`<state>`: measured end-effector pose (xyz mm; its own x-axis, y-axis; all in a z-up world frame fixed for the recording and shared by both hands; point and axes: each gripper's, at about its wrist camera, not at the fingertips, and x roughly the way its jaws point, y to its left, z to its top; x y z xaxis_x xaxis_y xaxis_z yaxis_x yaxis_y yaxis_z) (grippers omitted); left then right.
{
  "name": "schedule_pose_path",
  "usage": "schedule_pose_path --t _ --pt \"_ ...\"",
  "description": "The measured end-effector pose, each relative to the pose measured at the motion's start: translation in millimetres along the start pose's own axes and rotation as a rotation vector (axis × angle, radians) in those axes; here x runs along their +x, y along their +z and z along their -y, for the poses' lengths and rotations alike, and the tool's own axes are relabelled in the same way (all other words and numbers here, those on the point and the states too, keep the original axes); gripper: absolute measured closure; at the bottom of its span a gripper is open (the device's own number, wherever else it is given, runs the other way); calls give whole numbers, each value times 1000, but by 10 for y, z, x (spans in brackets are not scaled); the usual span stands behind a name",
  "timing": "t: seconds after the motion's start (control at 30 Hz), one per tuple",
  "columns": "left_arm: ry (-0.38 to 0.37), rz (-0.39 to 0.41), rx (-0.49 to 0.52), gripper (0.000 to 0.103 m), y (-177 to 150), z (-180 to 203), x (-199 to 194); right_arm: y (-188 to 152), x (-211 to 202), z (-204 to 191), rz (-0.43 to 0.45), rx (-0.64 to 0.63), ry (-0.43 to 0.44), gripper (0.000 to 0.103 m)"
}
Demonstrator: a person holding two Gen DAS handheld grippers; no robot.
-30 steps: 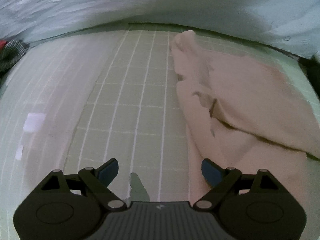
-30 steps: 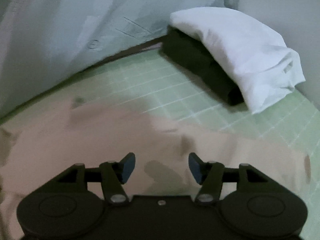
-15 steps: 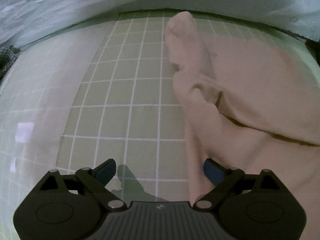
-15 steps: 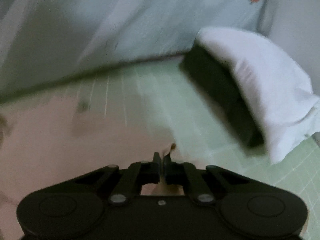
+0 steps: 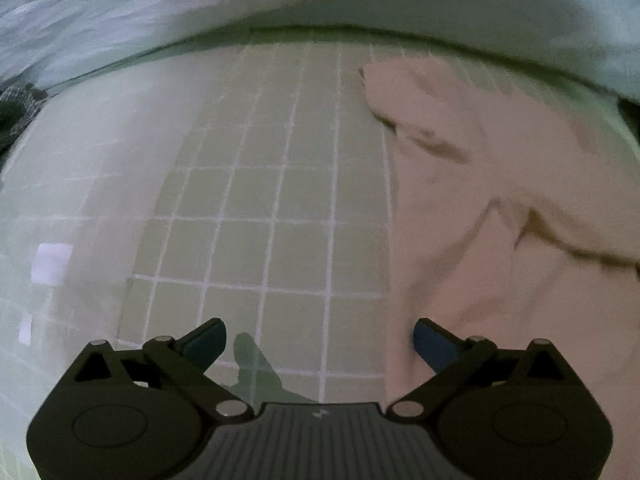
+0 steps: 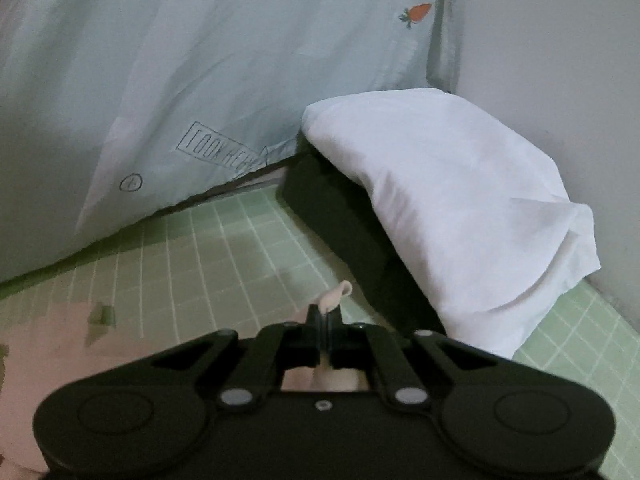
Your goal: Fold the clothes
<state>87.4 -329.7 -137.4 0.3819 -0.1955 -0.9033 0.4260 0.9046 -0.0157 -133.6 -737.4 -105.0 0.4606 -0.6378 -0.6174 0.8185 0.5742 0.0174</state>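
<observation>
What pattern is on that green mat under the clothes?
The mat is pale green with a grid of thin white lines, clearest in the left wrist view.

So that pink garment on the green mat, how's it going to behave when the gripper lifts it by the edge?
Probably floppy: the pink garment lies in soft creases and folds. A corner curls limply above the shut right gripper, so the rest will likely sag and trail. It looks thin and light, so it may drag across the mat.
</observation>
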Motion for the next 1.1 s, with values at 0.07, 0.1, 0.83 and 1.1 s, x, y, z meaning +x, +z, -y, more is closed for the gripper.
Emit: schedule_pose_path --t 0.07,0.1,0.83,1.1 --pt "-38 13 -42 4 96 -48 2 -36 9 24 -14 8 -5 99" --pt "-57 21 -59 4 154 -63 10 -55 13 36 -22 12 -8 99" --pt "-346 61 -236 97 1355 159 824 -176 285 109 -103 99 -60 99" --pt "-306 105 -243 98 1563 136 944 -204 344 170 -124 131 -71 99"
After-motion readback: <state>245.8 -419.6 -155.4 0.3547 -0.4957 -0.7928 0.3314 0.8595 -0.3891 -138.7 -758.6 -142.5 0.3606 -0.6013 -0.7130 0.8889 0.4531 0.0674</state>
